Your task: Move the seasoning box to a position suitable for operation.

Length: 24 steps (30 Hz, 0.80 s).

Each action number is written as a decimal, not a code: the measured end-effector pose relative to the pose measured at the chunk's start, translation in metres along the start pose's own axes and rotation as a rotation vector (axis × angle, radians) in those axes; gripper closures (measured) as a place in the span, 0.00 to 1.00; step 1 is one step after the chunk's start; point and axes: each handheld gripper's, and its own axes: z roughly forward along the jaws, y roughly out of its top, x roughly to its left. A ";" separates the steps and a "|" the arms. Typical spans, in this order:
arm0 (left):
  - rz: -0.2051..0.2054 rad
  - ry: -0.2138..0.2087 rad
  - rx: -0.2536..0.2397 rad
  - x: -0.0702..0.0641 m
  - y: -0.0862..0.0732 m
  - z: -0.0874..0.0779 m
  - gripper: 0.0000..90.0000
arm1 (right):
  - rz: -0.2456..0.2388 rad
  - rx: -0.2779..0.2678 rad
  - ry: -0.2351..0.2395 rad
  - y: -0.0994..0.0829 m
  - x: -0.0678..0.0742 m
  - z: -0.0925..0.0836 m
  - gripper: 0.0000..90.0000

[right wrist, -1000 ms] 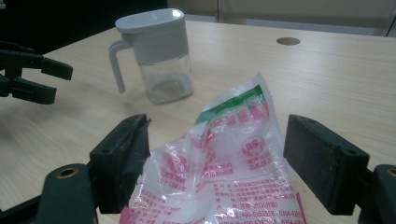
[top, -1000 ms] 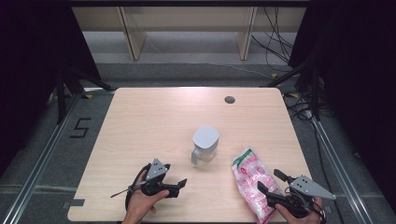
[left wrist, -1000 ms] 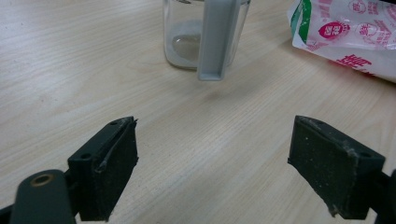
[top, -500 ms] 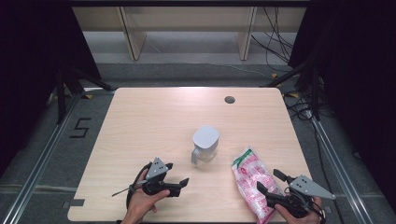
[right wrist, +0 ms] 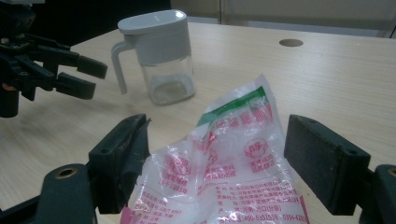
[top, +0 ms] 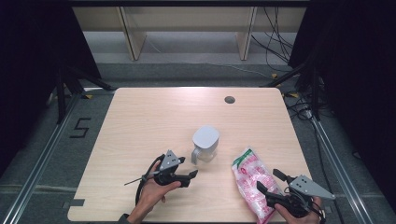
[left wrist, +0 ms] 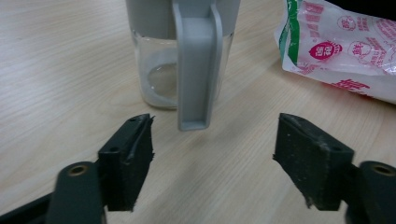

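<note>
Even overhead light on table (top: 140,121), dark surroundings; soft shadows; close views slightly blurred, grainy.

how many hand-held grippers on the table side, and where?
2. Left hand-held gripper is just short of the jar's handle; right hand-held gripper straddles the pink bag at the near right edge.

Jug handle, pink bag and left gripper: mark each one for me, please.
Jug handle (left wrist: 196,70): left gripper view, on the grey strap's flat face.
Pink bag (top: 252,179): high view, on the middle of its printed film.
Left gripper (top: 192,176): high view, midway between its open fingertips, just short of the jug.
</note>
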 end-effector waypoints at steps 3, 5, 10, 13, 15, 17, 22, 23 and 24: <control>0.013 -0.004 0.003 0.001 0.005 0.008 0.35 | 0.002 -0.008 0.001 0.000 0.000 0.000 0.26; 0.051 0.022 -0.007 0.003 0.010 0.016 0.43 | -0.001 -0.007 -0.005 0.000 0.000 0.000 0.26; 0.110 0.057 -0.036 0.009 0.012 0.018 0.65 | 0.031 0.004 0.009 0.000 0.001 0.000 0.26; 0.182 0.037 -0.034 0.010 0.016 0.022 0.72 | 0.021 -0.003 0.008 -0.001 0.002 0.002 0.26; 0.159 0.035 -0.028 0.010 0.017 0.024 0.74 | 0.006 -0.012 0.028 -0.001 0.001 0.003 0.26; 0.182 0.048 -0.022 0.014 0.018 0.023 0.74 | 0.014 0.005 0.016 -0.001 0.001 0.002 0.27; 0.150 0.072 -0.036 0.029 0.019 0.024 0.74 | 0.020 -0.008 0.021 -0.001 0.001 0.003 0.27; 0.150 0.072 -0.036 0.029 0.019 0.024 0.74 | 0.020 -0.008 0.021 -0.001 0.001 0.003 0.27; 0.168 0.111 -0.035 0.033 0.020 0.024 0.74 | 0.018 -0.002 0.012 -0.001 0.001 0.002 0.27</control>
